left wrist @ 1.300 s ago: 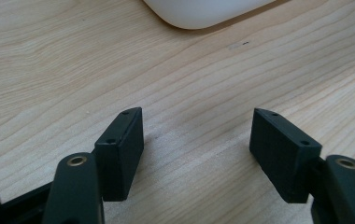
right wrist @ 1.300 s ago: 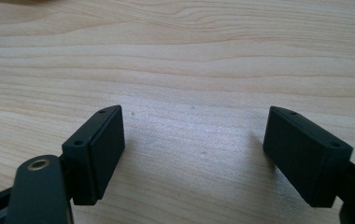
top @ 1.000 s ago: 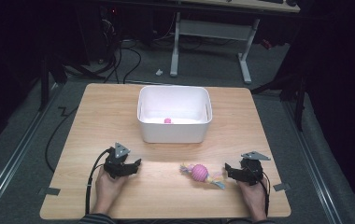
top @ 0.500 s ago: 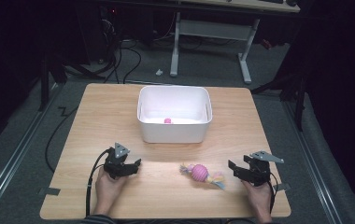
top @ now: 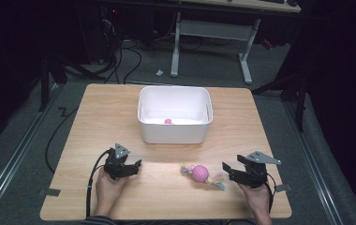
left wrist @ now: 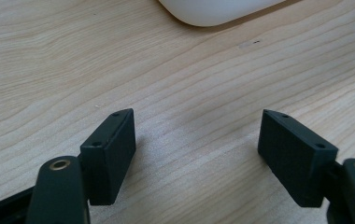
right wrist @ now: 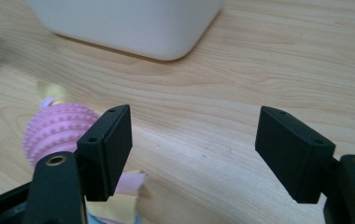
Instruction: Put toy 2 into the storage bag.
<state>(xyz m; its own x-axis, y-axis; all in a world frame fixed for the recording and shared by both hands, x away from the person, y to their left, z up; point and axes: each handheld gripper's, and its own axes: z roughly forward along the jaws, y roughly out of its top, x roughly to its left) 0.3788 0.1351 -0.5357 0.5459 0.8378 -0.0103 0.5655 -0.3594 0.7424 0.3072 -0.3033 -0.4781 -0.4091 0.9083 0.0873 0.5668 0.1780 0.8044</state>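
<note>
High view — right tongs [top: 226, 168] lifted, narrowed — pink toy [top: 200, 173] untouched.

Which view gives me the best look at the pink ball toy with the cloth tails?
The high view: the pink ball toy lies whole on the table, apart from the right gripper and in front of the white bin. The right gripper view shows it closer, ribbed, but partly behind the left-hand jaw.
</note>
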